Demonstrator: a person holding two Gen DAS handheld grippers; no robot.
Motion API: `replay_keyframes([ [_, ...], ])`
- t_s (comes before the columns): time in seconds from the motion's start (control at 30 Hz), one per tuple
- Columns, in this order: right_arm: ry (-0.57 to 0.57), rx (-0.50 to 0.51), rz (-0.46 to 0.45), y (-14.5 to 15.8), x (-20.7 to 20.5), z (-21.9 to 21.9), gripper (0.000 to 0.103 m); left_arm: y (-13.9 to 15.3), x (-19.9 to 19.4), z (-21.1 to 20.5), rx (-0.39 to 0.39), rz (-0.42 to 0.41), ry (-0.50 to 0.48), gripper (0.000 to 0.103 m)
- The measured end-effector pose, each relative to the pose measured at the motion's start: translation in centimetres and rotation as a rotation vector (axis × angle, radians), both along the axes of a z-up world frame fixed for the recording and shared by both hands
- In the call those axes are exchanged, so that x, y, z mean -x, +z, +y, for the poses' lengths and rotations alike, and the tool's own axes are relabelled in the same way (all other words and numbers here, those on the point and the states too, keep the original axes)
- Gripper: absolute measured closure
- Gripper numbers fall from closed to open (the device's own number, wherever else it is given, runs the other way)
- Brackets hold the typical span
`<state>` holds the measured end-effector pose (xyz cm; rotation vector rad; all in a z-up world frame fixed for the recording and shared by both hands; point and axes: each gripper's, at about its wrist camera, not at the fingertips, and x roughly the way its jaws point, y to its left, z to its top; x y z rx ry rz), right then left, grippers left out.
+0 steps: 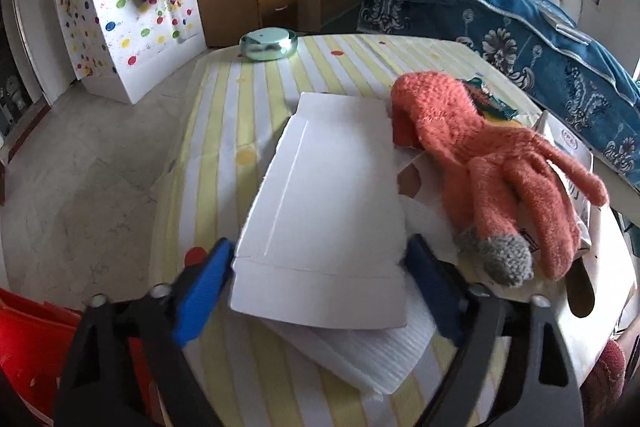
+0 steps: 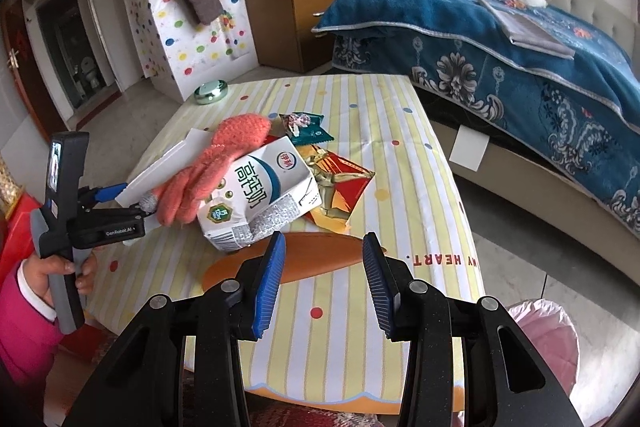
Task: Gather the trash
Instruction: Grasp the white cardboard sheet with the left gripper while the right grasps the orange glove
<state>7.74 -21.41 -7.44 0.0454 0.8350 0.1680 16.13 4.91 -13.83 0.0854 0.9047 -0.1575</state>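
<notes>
A flat white cardboard box [image 1: 332, 195] lies on the striped table; my left gripper [image 1: 316, 267] has its jaws on both sides of the box's near end, touching its edges. The box also shows in the right wrist view [image 2: 168, 159], tilted up at the left gripper [image 2: 116, 203]. An orange knit glove [image 1: 492, 163] lies across a crushed milk carton [image 2: 260, 195], with a red-gold wrapper [image 2: 340, 187] and a green snack packet [image 2: 308, 131] behind it. My right gripper [image 2: 324, 267] is open and empty, just in front of the carton.
A green round tin [image 1: 268, 45] sits at the table's far corner. A white tissue [image 1: 360, 359] lies under the box. A pink-lined bin [image 2: 548, 339] stands at the right, something red [image 1: 28, 347] at the left, and a bed with a blue blanket [image 2: 500, 47] beyond.
</notes>
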Motion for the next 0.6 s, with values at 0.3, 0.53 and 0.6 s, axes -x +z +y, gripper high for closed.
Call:
replay_keyframes([
  [0.3, 0.001, 0.0, -0.015, 0.4, 0.6, 0.0, 0.061, 2.5, 1.0, 0.6, 0.026, -0.095, 0.037, 0.024],
  [0.53, 0.011, -0.022, -0.037, 1.3, 1.3, 0.4, 0.061, 6.9, 3.8, 1.0, 0.054, -0.19, 0.078, 0.024],
  [0.6, 0.021, -0.027, -0.039, 1.5, 1.3, 0.8, 0.061, 7.5, 4.7, 0.7, 0.049, -0.203, 0.085, 0.024],
])
